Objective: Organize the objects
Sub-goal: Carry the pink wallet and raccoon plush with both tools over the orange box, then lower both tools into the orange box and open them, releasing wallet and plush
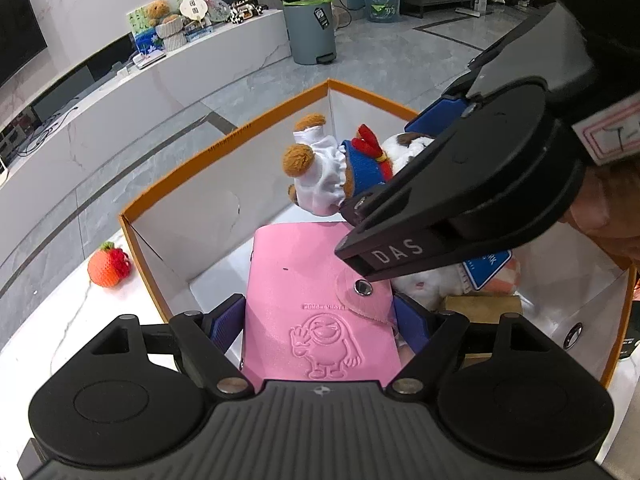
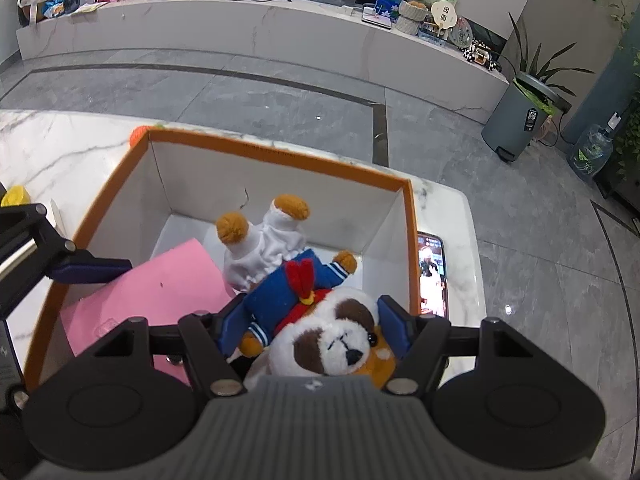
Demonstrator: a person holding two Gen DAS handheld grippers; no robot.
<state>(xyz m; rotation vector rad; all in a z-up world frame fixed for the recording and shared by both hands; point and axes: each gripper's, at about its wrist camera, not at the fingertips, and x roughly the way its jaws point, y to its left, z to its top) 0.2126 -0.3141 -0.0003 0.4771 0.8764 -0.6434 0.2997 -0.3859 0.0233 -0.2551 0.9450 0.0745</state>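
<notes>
Left gripper (image 1: 320,316) pinching a pink notebook (image 1: 308,304) between its blue pads, one on each long side; the notebook hangs over the orange-rimmed box (image 1: 224,136), its far end down inside near the box's left wall. Cover shows an embossed cartoon figure and a snap tab with a metal stud. Right gripper (image 2: 310,322) pressed in on a stuffed dog (image 2: 320,336) — white head with brown patches, blue sailor jacket, red bow, white trousers, tan paws. The toy is upside down from this view: head nearest the camera between the pads, feet pointing toward the far wall of the box (image 2: 280,156). In the right wrist view the notebook (image 2: 160,292) lies to the left of the toy, slanting from the near left part of the box toward its middle, and the left gripper's blue pad (image 2: 90,270) reaches in over the left rim. In the left wrist view the right gripper (image 1: 400,152) crosses from the upper right, with the dog (image 1: 332,172) held over the far right part of the box. Under it, in the near right corner, a white soft item and a blue card, details unclear. Outside the box, on the marble tabletop (image 1: 60,312): a knitted strawberry (image 1: 109,265) just beside the left wall, and a phone (image 2: 433,274) with a lit screen — lying along the right wall.
</notes>
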